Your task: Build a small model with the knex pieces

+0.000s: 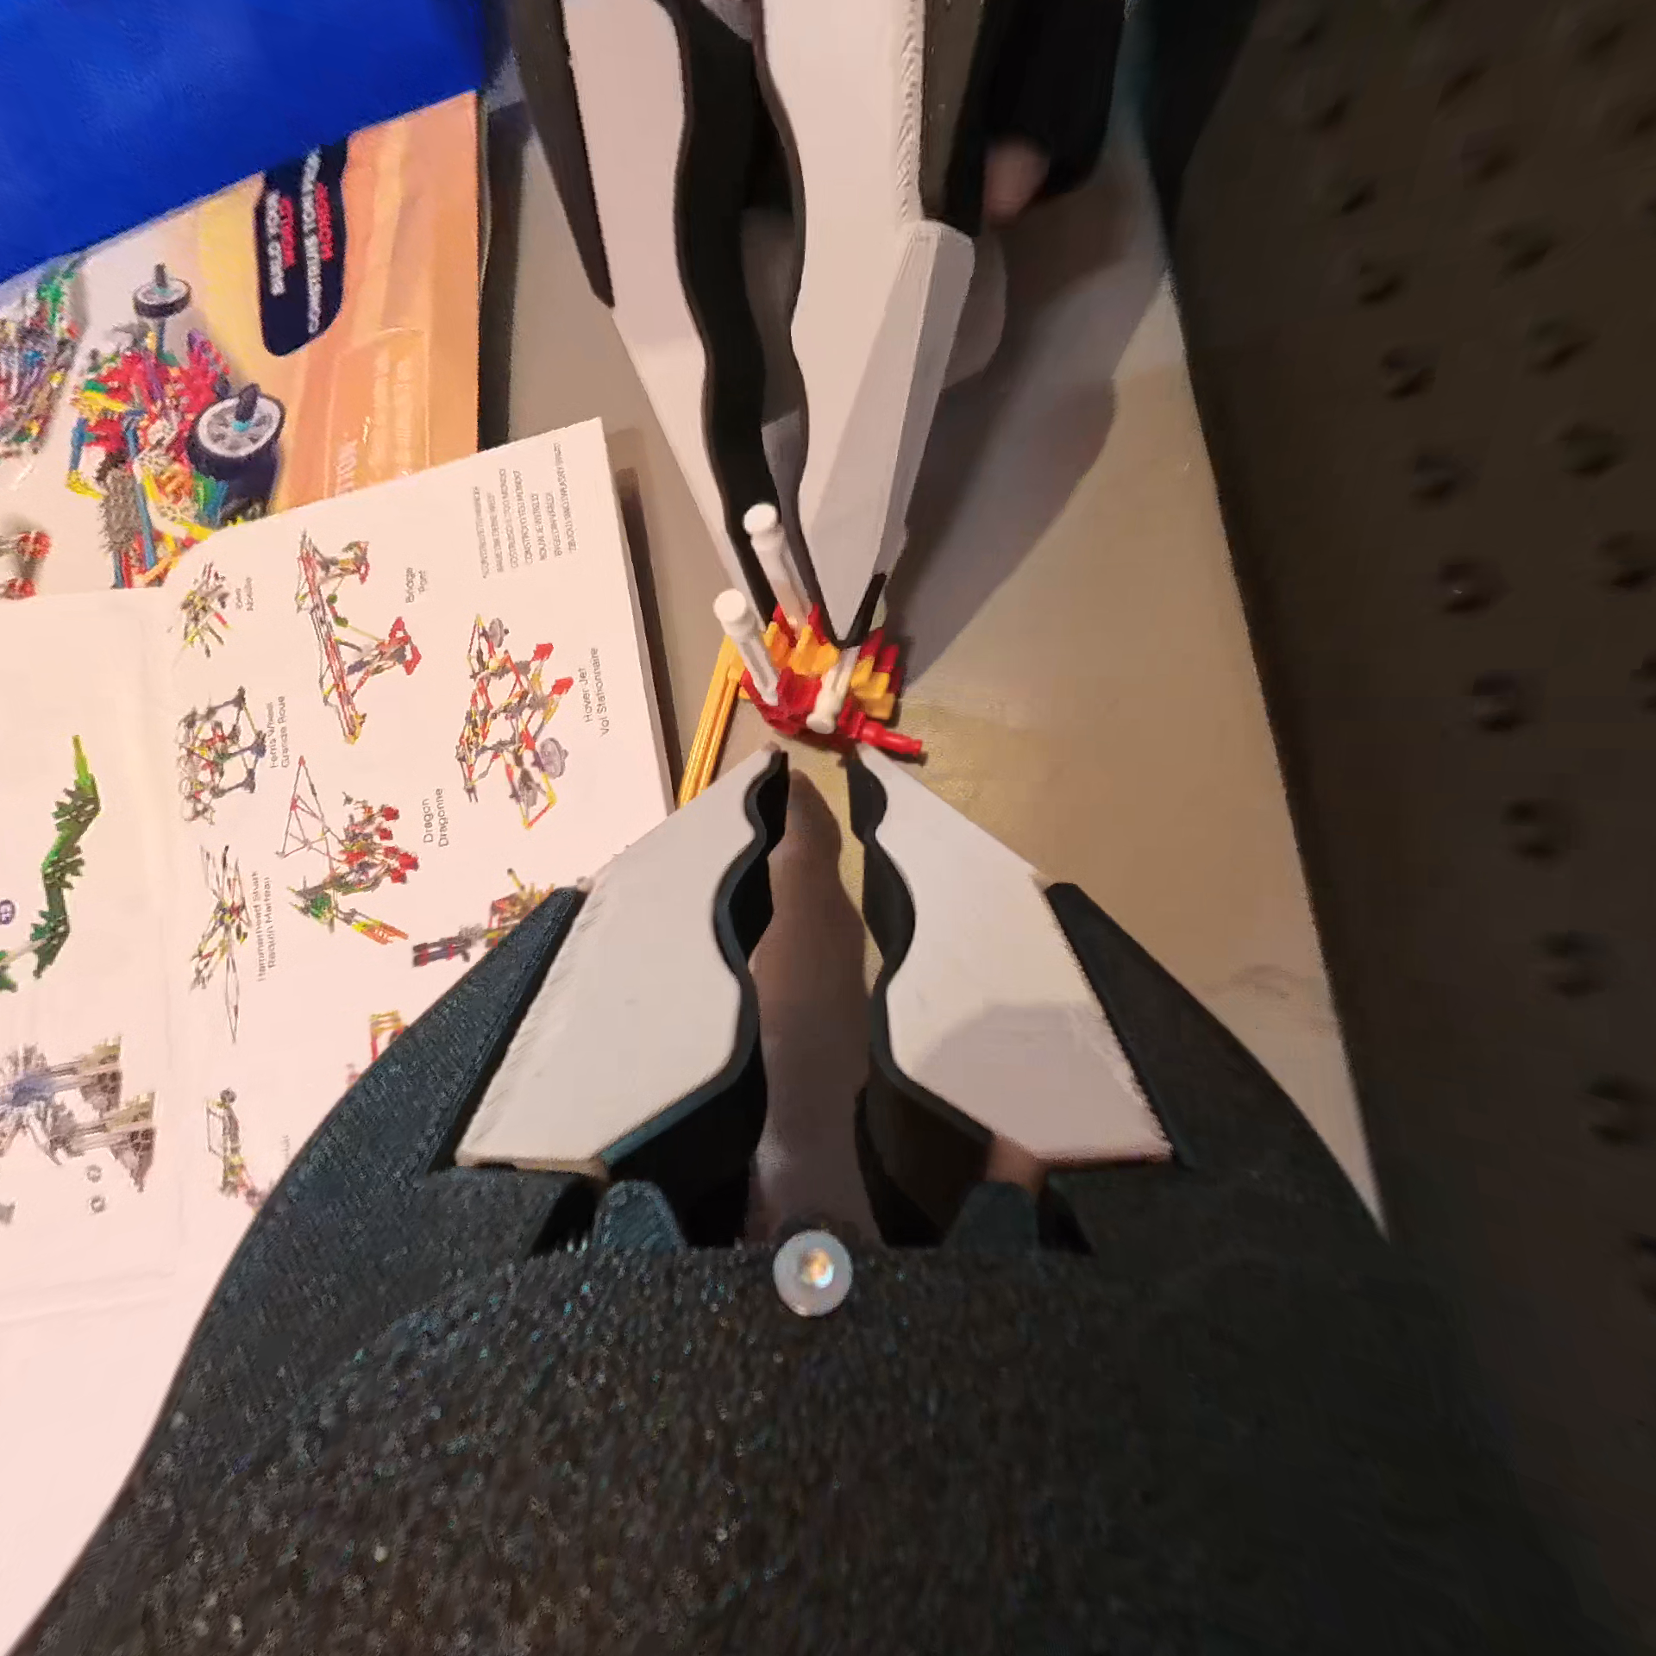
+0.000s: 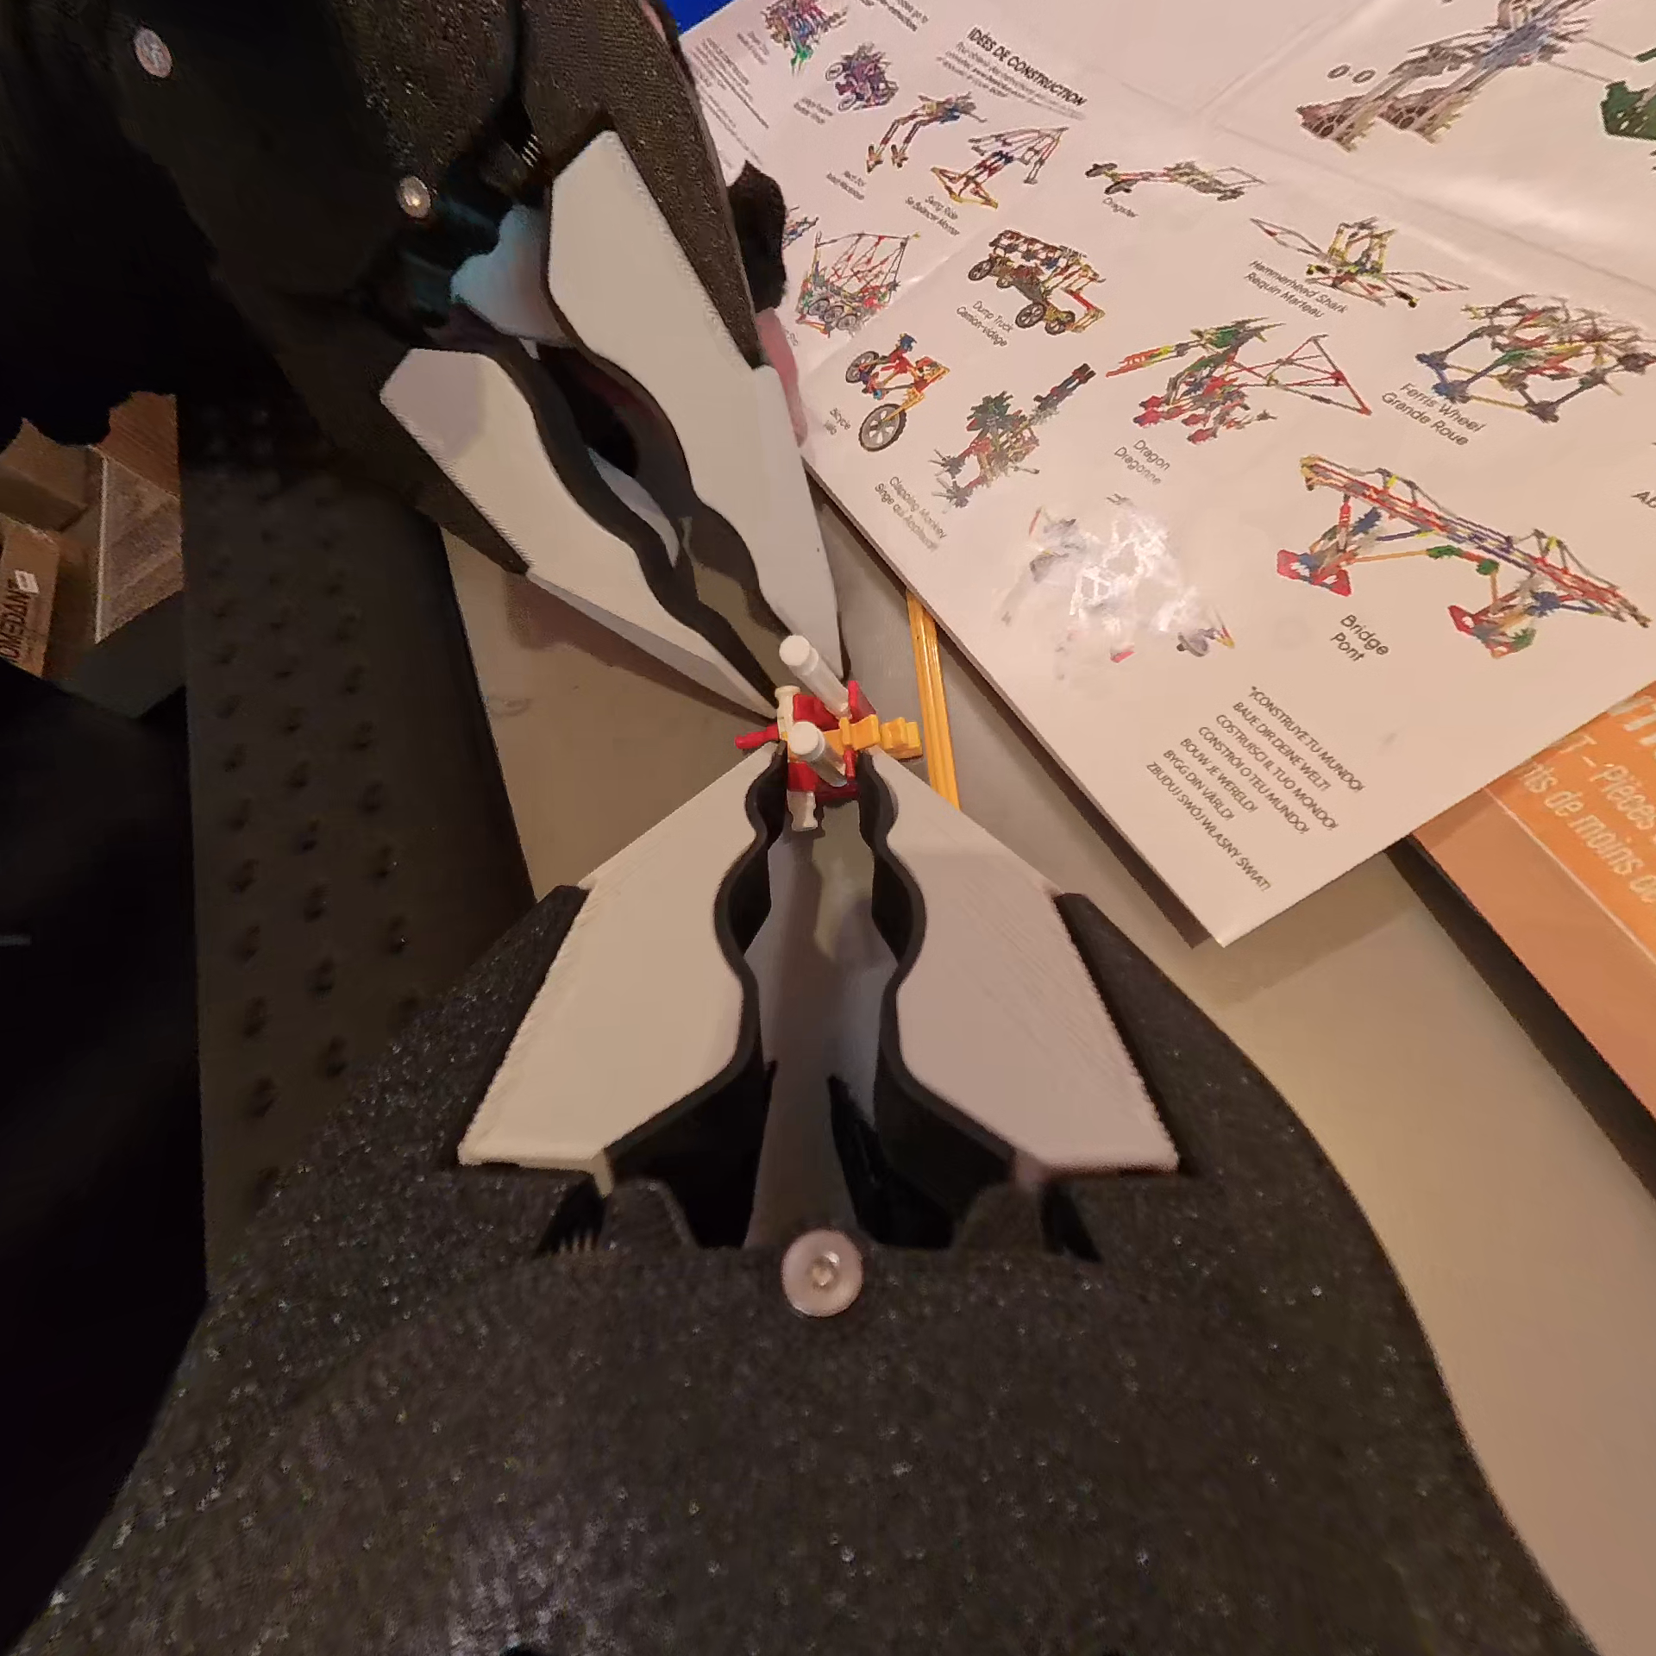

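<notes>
A small cluster of red and yellow connector pieces [image 1: 820, 681] [image 2: 829, 744] with white rods [image 1: 771, 560] plugged into it sits between the two tongs, just above the bare strip of worktop [image 1: 1057, 780] [image 2: 1344, 1030]. Two white rods stand out clearly, a third shorter white piece shows lower in the cluster, and a short red rod pokes out to one side.

The left tongs [image 1: 814, 760] [image 2: 797, 694] have a narrow gap at the tips, which meet the cluster's edge; whether they truly pinch it I cannot tell. The right tongs [image 2: 820, 775] [image 1: 829, 627] are narrowed around the red part of the cluster, their tips on either side of it and apparently pinching it.

Two thin yellow rods [image 1: 708, 744] [image 2: 932, 708] lie together on the worktop just beside the cluster, partly under a paper's edge.

That paper is an unfolded white instruction sheet [image 1: 358, 762] [image 2: 1254, 403], printed with many small coloured pictures of models, each captioned, plus a block of short lines of text. Beyond it lies an orange product box [image 1: 358, 314] [image 2: 1568, 896] showing a wheeled model and printed lettering. Something blue [image 1: 224, 107] covers the box's far end. A dark perforated surface [image 1: 1479, 717] [image 2: 314, 806] borders the worktop's other side, with cardboard boxes [image 2: 72, 538] past it.
</notes>
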`<state>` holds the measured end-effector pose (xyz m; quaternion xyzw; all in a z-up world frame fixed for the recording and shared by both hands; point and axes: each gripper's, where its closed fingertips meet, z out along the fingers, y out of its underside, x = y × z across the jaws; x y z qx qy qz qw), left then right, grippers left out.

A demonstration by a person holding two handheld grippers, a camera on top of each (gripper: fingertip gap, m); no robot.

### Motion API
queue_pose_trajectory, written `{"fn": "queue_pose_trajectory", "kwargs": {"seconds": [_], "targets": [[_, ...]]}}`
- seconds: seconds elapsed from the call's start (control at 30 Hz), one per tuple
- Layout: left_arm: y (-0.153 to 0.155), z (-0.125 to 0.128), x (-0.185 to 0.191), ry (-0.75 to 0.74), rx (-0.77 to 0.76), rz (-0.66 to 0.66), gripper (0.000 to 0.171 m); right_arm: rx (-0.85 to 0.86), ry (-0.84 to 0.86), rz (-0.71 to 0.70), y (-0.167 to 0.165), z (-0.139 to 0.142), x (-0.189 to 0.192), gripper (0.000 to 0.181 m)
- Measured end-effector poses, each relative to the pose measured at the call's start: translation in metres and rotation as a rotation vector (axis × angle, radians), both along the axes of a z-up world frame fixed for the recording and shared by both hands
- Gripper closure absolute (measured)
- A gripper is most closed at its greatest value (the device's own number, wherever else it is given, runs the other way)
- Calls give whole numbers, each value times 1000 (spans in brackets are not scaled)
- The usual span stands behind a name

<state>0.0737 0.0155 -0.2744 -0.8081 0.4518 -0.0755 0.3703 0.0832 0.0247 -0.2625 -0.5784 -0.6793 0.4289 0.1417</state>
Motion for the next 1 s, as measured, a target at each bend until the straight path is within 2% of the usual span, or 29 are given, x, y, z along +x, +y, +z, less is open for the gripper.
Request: {"fn": "queue_pose_trajectory", "kwargs": {"seconds": [0.13,0.2,0.53,0.7,0.8,1.0], "targets": [[2,0,2,-6,9,-35,163,2,1,-4,1,0,0,166],[0,-1,7,-23,0,-55,171,4,4,-9,2,0,0,166],[4,-1,7,-21,28,-55,167,25,18,-1,3,1,3,166],[6,-1,7,16,54,-57,166,-33,-4,-7,5,1,3,166],[7,1,5,-28,34,-36,162,-52,-7,-8,5,1,3,166],[8,-1,9,-45,20,-43,166,-174,-63,-15,7,1,2,167]]}}
